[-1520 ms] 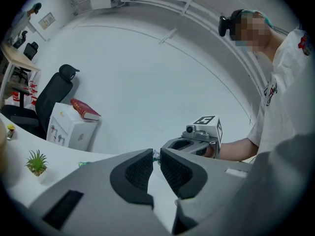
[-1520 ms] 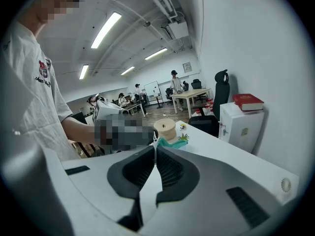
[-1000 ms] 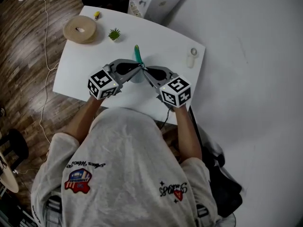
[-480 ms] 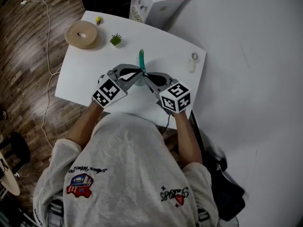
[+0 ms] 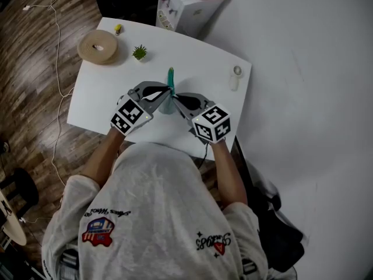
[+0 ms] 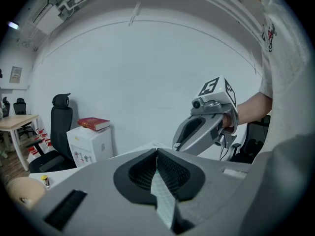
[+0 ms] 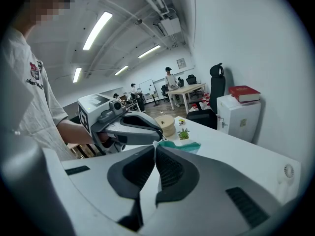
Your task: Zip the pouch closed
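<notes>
The teal pouch (image 5: 170, 79) stands on edge over the middle of the white table (image 5: 99, 101), its near end held between both grippers. My left gripper (image 5: 168, 93) comes in from the left. Its jaws are shut on a pale strip of the pouch's fabric (image 6: 163, 200). My right gripper (image 5: 175, 97) comes in from the right, shut on a small white zipper pull (image 7: 154, 142) at the end of the pouch (image 7: 181, 145). The two sets of tips nearly touch. In each gripper view the other gripper shows just beyond the tips. Most of the zipper line is hidden.
On the table's far left lie a tan tape roll (image 5: 98, 45), a small potted plant (image 5: 139, 52) and a yellow bit (image 5: 118, 28). A small white fan (image 5: 235, 74) sits far right. A white cabinet with a red book (image 5: 186, 2) stands behind. A cable (image 5: 58, 69) trails on the floor.
My left gripper has rolled about its own axis, so its marker cube shows a different face. Both hands stay at the pouch's end, with the jaws still shut.
</notes>
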### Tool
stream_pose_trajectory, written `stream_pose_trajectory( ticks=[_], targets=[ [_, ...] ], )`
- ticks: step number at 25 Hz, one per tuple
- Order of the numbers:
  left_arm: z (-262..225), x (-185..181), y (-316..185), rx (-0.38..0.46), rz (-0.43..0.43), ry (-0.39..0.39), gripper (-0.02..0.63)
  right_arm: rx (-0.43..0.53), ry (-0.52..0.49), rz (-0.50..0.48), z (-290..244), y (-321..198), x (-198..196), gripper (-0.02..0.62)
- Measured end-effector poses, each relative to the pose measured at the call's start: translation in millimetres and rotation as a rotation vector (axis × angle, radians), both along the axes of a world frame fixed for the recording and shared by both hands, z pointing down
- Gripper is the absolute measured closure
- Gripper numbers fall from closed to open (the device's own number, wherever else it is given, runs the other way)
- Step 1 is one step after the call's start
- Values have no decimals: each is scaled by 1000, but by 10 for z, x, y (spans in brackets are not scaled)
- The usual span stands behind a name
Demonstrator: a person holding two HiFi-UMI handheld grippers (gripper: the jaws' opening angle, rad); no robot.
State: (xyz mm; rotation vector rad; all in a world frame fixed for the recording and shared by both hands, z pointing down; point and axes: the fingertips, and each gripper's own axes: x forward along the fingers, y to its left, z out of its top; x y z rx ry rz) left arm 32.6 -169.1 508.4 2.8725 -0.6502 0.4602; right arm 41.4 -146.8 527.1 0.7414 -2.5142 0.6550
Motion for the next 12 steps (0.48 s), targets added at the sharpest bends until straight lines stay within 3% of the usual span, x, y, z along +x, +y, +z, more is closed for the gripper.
stream_pose_trajectory(
  ticks=[12],
  targets=[
    [109,-106,-150,-23,-65,-23,600,13,-24,-21,-57,30,-43,578]
  ],
)
